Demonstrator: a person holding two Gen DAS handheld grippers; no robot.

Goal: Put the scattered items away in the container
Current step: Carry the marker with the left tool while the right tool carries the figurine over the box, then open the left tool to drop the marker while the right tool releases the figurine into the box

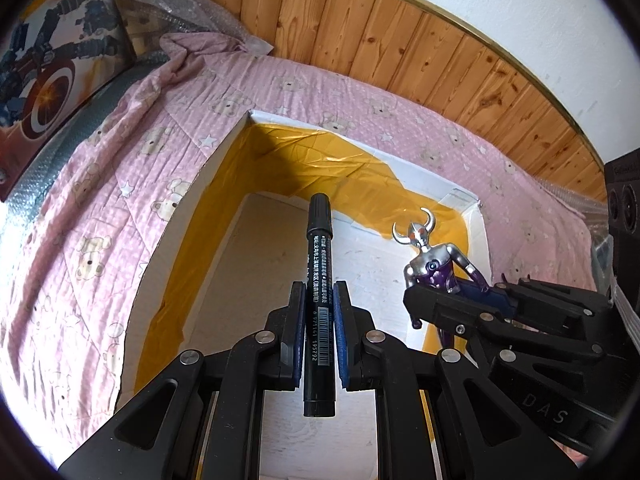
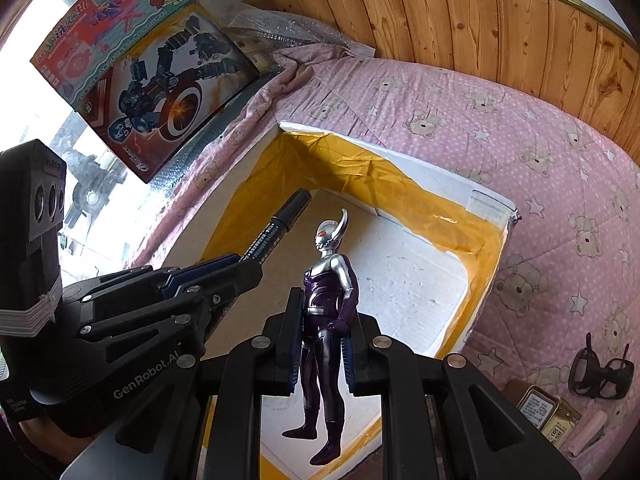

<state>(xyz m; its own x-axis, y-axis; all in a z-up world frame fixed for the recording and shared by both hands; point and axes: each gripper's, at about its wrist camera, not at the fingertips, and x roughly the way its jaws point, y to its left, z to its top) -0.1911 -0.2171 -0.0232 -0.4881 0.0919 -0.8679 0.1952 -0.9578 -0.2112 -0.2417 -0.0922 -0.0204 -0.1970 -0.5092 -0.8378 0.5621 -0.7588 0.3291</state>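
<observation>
**Marker and horned figure hanging over the open box**

Both grippers are hovering above the white box (image 1: 224,152), which is sitting open on the pink bear-print quilt (image 1: 100,200) and filling the middle of each view. Its inner walls are showing crinkled yellow tape or film, and its pale floor is lying bare where I can see it.

The left gripper (image 1: 319,300) is clamping a black marker (image 1: 318,264) between its blue-padded fingers (image 1: 343,344), jaws drawn in narrow against the barrel. The marker is standing lengthwise along the fingers, cap end pointing toward the box's far wall, white printed lettering and a barcode running down its side. In the right wrist view it is poking out at centre left, slanting up toward the yellow lining.

The right gripper (image 2: 322,320) is pinching a toy figure (image 2: 326,320) at the hips, jaws likewise narrow. The figure is glossy silver on head, chest and shoulders, deep purple on torso, arms and legs, with curved silver horns and orange eyes (rather a stern little fellow). Its feet are dangling toward the bottom of the frame, above the box floor. In the left wrist view it is showing at centre right, just in front of the box's right-hand corner.

Printed toy boxes (image 2: 160,80) are leaning at upper left, and black glasses (image 2: 600,372) are lying on the quilt at lower right.
</observation>
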